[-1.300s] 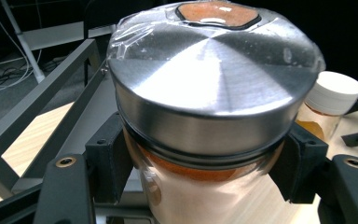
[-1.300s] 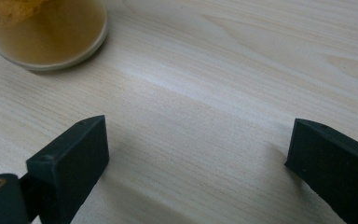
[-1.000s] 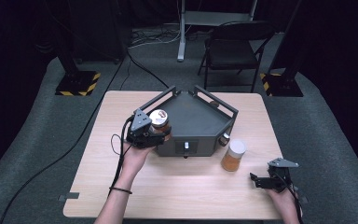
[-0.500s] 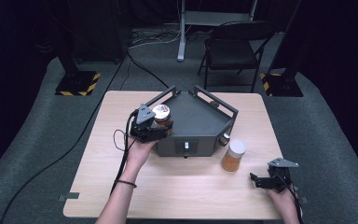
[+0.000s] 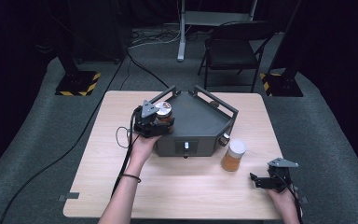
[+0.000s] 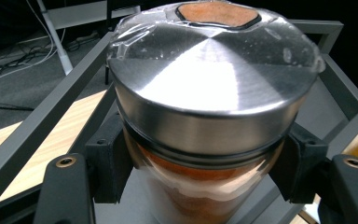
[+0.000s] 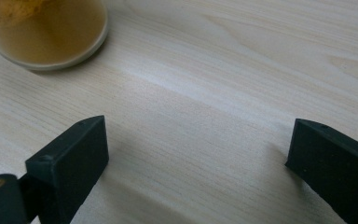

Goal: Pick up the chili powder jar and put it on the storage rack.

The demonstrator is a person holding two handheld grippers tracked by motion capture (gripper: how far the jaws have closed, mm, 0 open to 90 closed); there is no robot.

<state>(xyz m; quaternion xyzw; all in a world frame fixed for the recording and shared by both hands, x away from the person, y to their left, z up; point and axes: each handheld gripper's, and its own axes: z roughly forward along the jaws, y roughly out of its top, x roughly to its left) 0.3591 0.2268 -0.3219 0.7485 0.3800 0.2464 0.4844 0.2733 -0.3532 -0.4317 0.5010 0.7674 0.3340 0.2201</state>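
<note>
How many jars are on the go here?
2. A glass jar of orange-brown stuff with a shiny metal lid is gripped by the left gripper over the grey metal tray; a white-lidded jar of amber stuff stands on the wooden table.

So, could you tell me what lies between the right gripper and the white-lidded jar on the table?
Nothing: in the high view, bare table separates the open right gripper from the white-lidded jar.

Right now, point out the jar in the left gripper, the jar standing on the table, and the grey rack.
Held jar [image 6: 209, 93], left gripper view, on its metal lid.
Standing jar [image 5: 233, 155], high view, on its side.
Grey rack [image 5: 200, 122], high view, on its top plate.
</note>
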